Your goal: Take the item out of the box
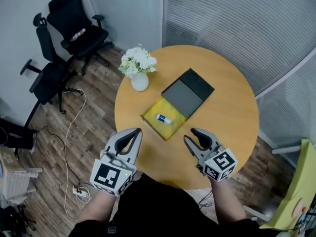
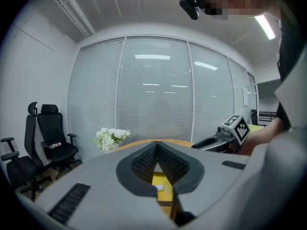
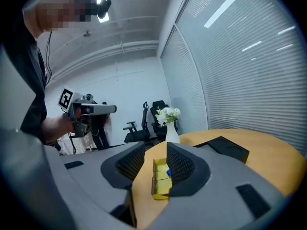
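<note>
An open box with a yellow inside (image 1: pixel 150 117) lies in the middle of the round wooden table (image 1: pixel 227 127). Its black and grey lid part (image 1: pixel 190 90) lies just behind it. A small white and blue item (image 1: pixel 164 119) rests inside the yellow tray. My left gripper (image 1: pixel 136 132) hovers over the near table edge, left of the box, its jaws shut and empty. My right gripper (image 1: pixel 193 135) is at the near edge right of the box, open, with nothing between the fingers. In the right gripper view the box (image 3: pixel 159 183) and the item (image 3: pixel 168 172) show through the gap of the right gripper (image 3: pixel 156 147).
A white vase of white flowers (image 1: pixel 139 68) stands on the table's far left, close to the box. Two black office chairs (image 1: pixel 74 28) and a cable (image 1: pixel 71 132) are on the wooden floor to the left. A glass wall with blinds (image 1: pixel 237 23) is behind the table.
</note>
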